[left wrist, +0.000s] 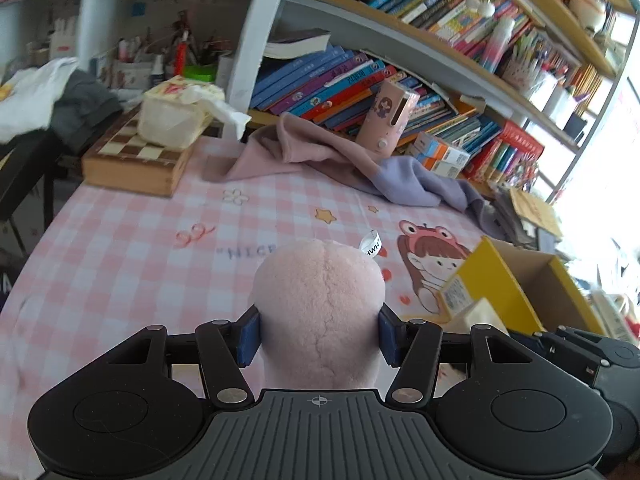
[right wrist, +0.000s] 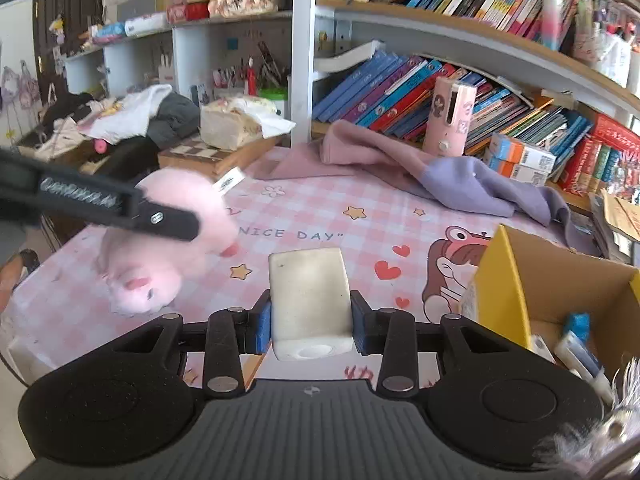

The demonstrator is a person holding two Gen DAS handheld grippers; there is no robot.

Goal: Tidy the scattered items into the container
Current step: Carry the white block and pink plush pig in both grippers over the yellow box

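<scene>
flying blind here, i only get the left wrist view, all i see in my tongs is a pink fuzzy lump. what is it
Observer: It's a pink plush animal; the right wrist view shows its face and feet hanging under the left tongs.
Operator: what's the right one holding
Observer: The right tongs are shut on a white block with a round hole in its near end.
Operator: anything in the box yet
Observer: Yes, the cardboard box already holds small blue and white items; I can't tell what they are.
</scene>
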